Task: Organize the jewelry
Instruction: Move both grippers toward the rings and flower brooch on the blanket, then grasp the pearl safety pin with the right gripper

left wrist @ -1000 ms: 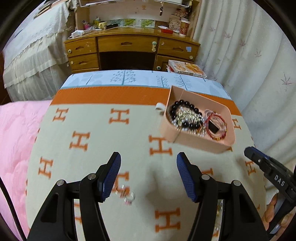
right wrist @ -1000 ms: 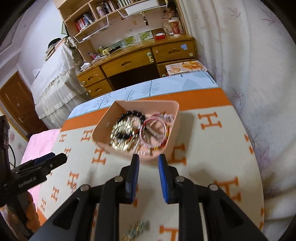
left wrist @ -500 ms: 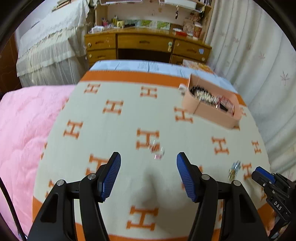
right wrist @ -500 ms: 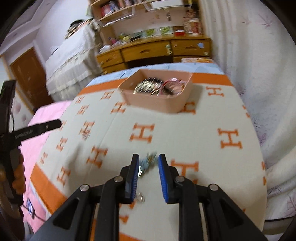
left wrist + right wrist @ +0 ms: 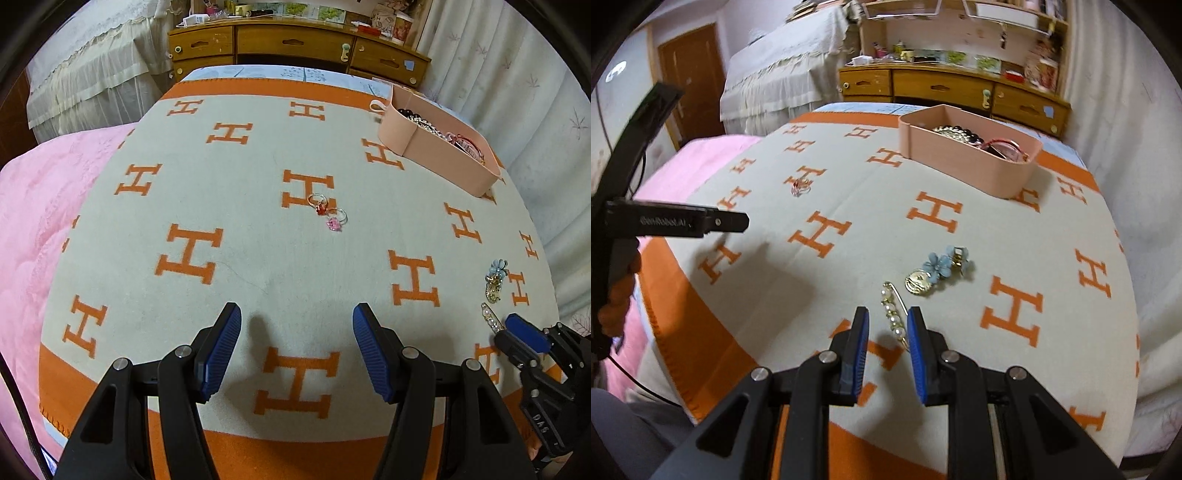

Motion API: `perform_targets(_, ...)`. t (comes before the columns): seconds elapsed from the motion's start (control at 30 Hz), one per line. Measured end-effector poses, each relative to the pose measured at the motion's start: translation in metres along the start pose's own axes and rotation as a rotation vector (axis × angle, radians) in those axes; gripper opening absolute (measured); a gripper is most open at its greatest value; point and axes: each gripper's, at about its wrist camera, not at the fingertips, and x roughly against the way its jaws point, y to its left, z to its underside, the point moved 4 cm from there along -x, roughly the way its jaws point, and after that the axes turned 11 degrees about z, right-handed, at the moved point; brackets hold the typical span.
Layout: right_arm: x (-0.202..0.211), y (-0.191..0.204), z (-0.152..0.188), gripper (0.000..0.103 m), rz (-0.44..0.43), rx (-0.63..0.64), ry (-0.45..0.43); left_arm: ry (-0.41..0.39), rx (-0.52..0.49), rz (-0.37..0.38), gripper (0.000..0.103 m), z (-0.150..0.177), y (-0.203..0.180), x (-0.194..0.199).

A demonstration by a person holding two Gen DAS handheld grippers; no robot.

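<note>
Lying near blanket edge: pearl pin, between right tool pads.

A cream blanket patterned with orange H letters and an orange border; a peach-pink tray at two o'clock; red ring and pink ring; blue flower brooch; pink quilt.

blanket centre open | obstacles: 2 rings, pink tray far right
</note>
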Motion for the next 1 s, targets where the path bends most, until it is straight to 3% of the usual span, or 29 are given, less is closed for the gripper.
perform_targets(0.23,-0.003,0.011,0.005,0.022,0.058,0.122,-0.028,-0.003,0.016,0.009,0.061,-0.006,0.004,-0.003)
perform_targets(0.37,-0.004,0.003,0.004,0.021,0.035,0.093,-0.026,0.01,0.02,0.023,0.061,-0.01,0.001,-0.011)
perform_targets(0.5,-0.012,-0.018,0.001,0.007,-0.046,-0.026,0.013,0.023,0.0,0.041,0.061,-0.01,-0.009,-0.017)
perform_targets(0.63,-0.015,-0.04,0.004,0.007,-0.148,-0.17,0.05,0.036,-0.062,0.079,0.061,-0.01,-0.036,-0.025)
perform_targets(1.0,0.0,-0.091,0.028,0.007,-0.144,-0.415,0.04,0.096,-0.329,0.184,0.061,-0.001,-0.145,-0.055)
